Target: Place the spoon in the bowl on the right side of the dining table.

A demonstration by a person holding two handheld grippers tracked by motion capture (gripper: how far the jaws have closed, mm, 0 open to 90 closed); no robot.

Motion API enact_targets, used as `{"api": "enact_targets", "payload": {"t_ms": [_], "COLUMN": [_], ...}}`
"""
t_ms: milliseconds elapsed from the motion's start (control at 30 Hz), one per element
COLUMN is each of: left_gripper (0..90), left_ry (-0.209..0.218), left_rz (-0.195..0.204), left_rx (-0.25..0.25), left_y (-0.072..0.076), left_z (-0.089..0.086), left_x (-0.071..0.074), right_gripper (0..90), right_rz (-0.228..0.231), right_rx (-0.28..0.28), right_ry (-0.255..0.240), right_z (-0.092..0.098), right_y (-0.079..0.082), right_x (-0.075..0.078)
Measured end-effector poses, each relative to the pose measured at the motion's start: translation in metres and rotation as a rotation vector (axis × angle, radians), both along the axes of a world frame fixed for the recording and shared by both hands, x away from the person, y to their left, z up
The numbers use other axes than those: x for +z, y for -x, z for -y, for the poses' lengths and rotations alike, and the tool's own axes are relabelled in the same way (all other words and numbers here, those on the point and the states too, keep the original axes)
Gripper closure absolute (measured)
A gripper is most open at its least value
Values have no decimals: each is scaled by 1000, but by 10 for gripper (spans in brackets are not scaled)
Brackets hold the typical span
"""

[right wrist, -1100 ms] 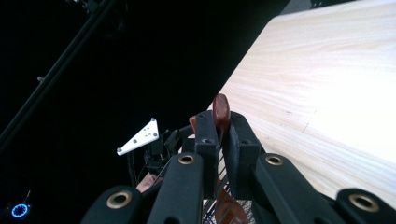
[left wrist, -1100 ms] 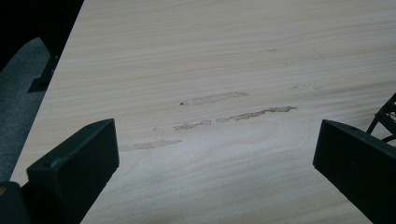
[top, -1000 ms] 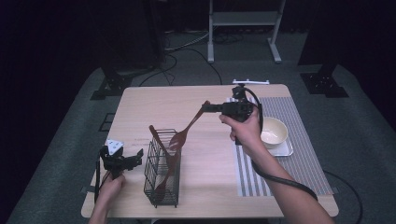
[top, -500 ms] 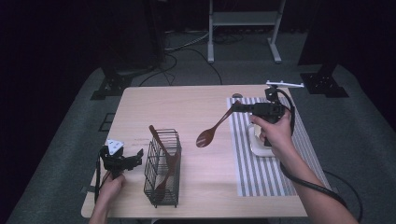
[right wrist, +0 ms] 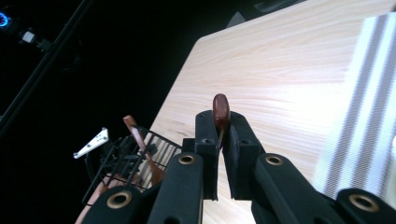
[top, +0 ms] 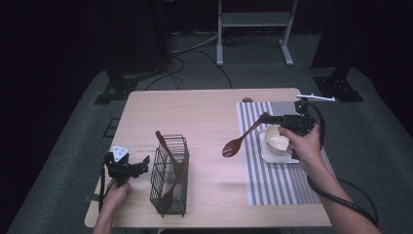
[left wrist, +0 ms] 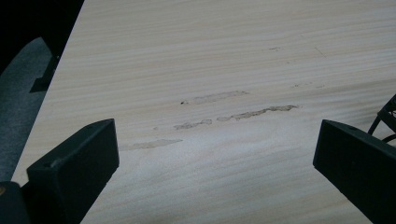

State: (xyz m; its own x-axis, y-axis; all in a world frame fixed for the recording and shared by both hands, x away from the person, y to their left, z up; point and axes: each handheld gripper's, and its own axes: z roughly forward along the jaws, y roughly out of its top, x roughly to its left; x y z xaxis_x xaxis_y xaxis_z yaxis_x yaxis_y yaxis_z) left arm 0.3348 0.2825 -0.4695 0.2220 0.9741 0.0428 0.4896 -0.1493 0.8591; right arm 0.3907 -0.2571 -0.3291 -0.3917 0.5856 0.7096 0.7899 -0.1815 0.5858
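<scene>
Beside one spoon (top: 242, 138), basket (top: 170, 176) holds perhaps two.

wire basket (top: 169, 174) left on table (top: 204, 112), bowl (top: 277, 141) right on striped mat (top: 277, 185)

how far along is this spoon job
Done: the wooden spoon is out of the wire basket, clamped by its handle in the right tool. In hand: it hangs over the striped mat beside the bowl. Left: setting it down.
</scene>
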Motion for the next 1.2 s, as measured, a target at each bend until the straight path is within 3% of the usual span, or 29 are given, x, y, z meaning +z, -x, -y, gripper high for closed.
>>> {"api": "enact_targets", "payload": {"t_ms": [567,1200], "left_gripper": [0,0], "left_ry": [-8,-11], "left_rz": [-1,-4], "left_rx": [-1,-2], "left_y": [0,0], "left_z": [0,1], "left_x": [0,0], "right_gripper": [841,841], "right_rz": [-7,0], "right_rx": [-76,-145], "right_ry": [7,12], "right_z": [38,70], "right_y": [5,7], "right_x": [-5,1]}}
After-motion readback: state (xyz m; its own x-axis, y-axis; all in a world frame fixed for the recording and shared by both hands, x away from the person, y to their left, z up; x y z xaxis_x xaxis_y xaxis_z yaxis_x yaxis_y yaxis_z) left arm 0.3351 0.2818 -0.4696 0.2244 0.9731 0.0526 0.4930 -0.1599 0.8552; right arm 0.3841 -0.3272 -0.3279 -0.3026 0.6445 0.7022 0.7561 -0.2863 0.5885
